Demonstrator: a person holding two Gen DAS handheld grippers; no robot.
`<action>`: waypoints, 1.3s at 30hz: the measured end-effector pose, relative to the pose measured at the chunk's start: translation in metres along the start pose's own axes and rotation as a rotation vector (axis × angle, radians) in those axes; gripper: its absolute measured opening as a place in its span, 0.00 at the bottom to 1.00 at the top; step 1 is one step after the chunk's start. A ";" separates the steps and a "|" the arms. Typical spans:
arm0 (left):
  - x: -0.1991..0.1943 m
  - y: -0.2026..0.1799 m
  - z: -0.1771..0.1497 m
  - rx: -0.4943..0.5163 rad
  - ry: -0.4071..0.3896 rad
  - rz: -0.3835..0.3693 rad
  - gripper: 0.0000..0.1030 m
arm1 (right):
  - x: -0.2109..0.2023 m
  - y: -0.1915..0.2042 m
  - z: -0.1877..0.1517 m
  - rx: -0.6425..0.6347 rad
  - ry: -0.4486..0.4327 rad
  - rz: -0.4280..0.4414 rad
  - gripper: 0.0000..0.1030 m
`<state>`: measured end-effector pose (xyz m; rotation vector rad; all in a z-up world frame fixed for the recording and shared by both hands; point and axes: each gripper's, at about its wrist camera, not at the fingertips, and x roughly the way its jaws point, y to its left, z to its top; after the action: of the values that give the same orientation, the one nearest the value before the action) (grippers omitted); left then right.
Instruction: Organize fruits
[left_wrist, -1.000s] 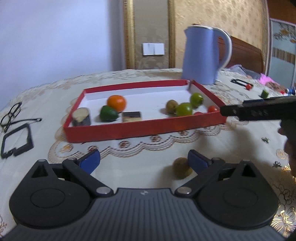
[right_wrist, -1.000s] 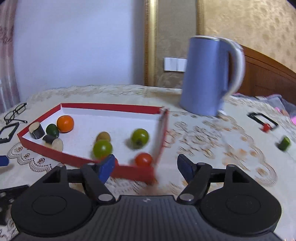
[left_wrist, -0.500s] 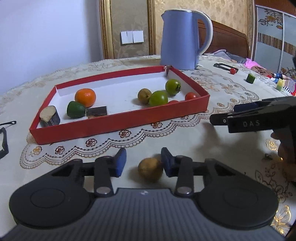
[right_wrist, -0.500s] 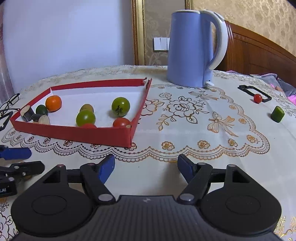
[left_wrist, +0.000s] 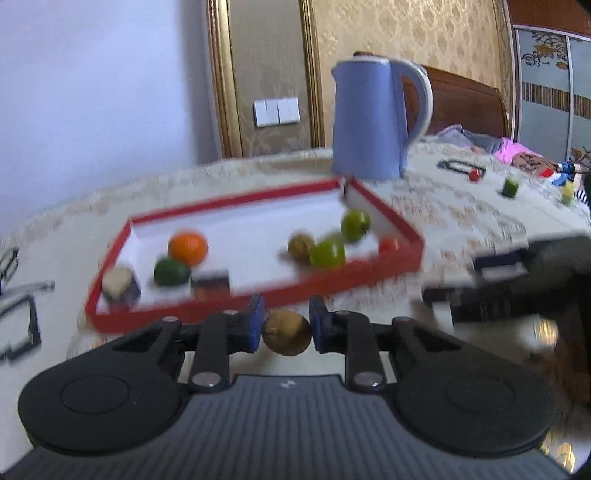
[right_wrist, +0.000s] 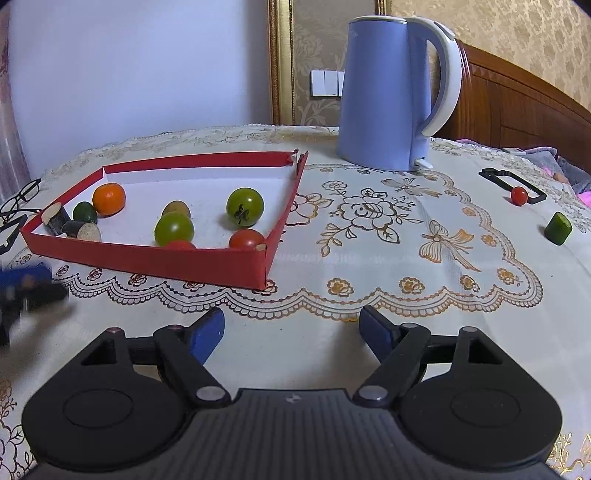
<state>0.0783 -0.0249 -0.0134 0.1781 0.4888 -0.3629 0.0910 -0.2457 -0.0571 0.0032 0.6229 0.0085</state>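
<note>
Left tool (left_wrist: 286, 326) clamped on a small brown fruit (left_wrist: 286, 333), jaws just closed onto it, blue pads pressing either side; fruit carried clear of the tabletop (right_wrist: 369, 258), just short of the red tray's near wall. Held at its widest part, presumably so a round thing cannot squirt out on the way over the rim.

Right tool (right_wrist: 291, 332) spread wide and empty, jaws just eased further apart, nothing between the pads but lace cloth; hanging over bare tabletop to the right of the tray, probably readied for the loose pieces out that way.

Next out, the red tray (right_wrist: 147, 260) with its haul: orange fruit (right_wrist: 108, 199), dark green fruit (right_wrist: 85, 212) and wood-like cut pieces (right_wrist: 55, 218) at the left end; green tomatoes (right_wrist: 245, 206), another brown fruit (right_wrist: 176, 209) and red tomatoes (right_wrist: 246, 239) at the right. Seemingly sorted by end, so likely a spot beside the brown one for the carried fruit.

Further right, still unsorted: small red fruit (right_wrist: 519, 195) and green chunk (right_wrist: 558, 228). Behind all, blue kettle (right_wrist: 388, 96), upright, well apart from the tray's back corner. Glasses (right_wrist: 18, 195) at the far left edge.
</note>
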 end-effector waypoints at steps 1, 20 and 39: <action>0.006 0.002 0.010 -0.006 -0.006 0.010 0.23 | 0.000 0.000 0.000 0.000 0.000 0.000 0.78; 0.109 0.011 0.030 -0.058 0.128 0.177 0.27 | 0.000 -0.004 0.000 0.025 -0.003 0.011 0.80; -0.041 0.004 0.008 -0.130 -0.064 0.252 1.00 | -0.020 0.049 0.013 0.045 -0.064 0.031 0.84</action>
<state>0.0495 -0.0109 0.0134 0.1000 0.4194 -0.0899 0.0823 -0.1974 -0.0344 0.0564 0.5590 0.0239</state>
